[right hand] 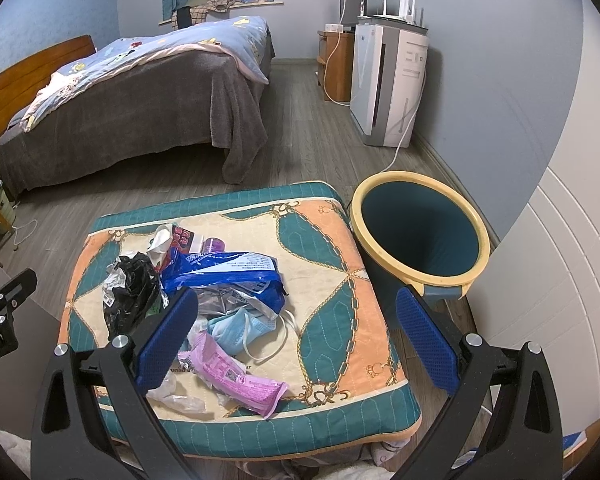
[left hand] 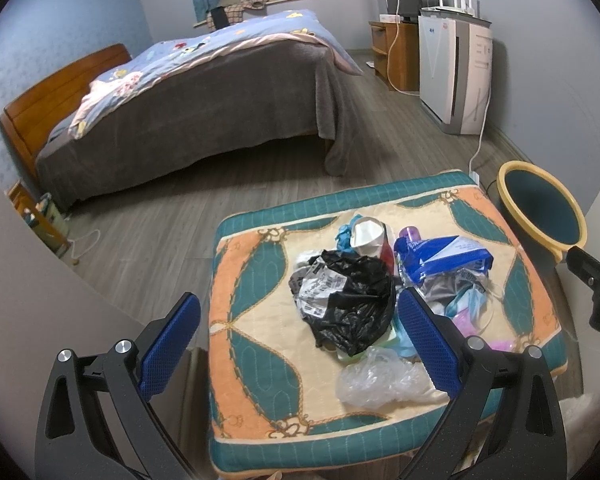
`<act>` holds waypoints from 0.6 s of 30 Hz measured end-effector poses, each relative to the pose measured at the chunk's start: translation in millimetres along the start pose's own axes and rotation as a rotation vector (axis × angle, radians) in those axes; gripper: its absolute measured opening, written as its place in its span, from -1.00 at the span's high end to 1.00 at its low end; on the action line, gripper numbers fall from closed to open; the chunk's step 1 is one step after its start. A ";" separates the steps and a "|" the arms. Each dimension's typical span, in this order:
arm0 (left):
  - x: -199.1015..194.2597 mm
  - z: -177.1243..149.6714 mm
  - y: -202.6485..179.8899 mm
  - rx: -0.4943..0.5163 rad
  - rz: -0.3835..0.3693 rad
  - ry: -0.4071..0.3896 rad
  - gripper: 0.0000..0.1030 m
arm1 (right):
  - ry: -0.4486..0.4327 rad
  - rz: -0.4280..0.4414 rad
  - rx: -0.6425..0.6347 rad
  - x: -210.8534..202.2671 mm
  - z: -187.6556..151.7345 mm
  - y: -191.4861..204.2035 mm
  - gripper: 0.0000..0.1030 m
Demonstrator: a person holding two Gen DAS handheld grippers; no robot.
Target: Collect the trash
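A pile of trash lies on a patterned cushion (left hand: pixel 252 312) (right hand: pixel 332 280): a black plastic bag (left hand: pixel 356 304) (right hand: pixel 130 292), a blue wrapper (left hand: pixel 440 258) (right hand: pixel 228 270), a crushed paper cup (left hand: pixel 368 234), a clear plastic bag (left hand: pixel 376 380), a blue face mask (right hand: pixel 240 328) and a pink wrapper (right hand: pixel 236 376). A teal bin with a yellow rim (right hand: pixel 420 232) (left hand: pixel 540 208) stands right of the cushion. My left gripper (left hand: pixel 300 344) is open above the cushion's near left. My right gripper (right hand: pixel 296 340) is open above the near right part, empty.
A bed (left hand: pixel 188 92) with a grey cover and blue quilt stands across the wooden floor. A white air purifier (right hand: pixel 388 84) and a wooden cabinet (right hand: pixel 334 68) line the right wall, with a white cable (right hand: pixel 404 148) on the floor. A white panel (right hand: pixel 560 280) is at the right.
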State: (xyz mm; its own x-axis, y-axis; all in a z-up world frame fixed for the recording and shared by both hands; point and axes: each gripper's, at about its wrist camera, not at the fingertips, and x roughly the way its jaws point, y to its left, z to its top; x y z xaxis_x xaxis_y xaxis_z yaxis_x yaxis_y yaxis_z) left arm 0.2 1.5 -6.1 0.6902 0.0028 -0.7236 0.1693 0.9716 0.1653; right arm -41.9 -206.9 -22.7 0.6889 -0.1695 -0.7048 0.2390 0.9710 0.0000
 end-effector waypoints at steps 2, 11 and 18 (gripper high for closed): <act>-0.1 -0.4 0.3 -0.001 0.000 0.000 -0.90 | 0.001 0.000 0.001 -0.1 0.1 -0.4 -0.89; 1.0 -1.8 0.8 0.003 0.000 0.000 -0.90 | 0.004 -0.001 0.005 1.1 -1.4 -1.8 -0.89; 1.2 -4.1 3.2 0.001 0.001 0.000 -0.90 | 0.004 -0.001 0.003 1.2 -1.6 -1.8 -0.89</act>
State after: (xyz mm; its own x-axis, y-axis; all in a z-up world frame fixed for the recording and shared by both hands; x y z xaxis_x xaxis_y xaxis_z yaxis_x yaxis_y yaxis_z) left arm -1.3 5.6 -9.1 0.6900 0.0038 -0.7238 0.1695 0.9713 0.1667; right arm -42.5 -208.5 -24.7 0.6855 -0.1702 -0.7079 0.2423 0.9702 0.0014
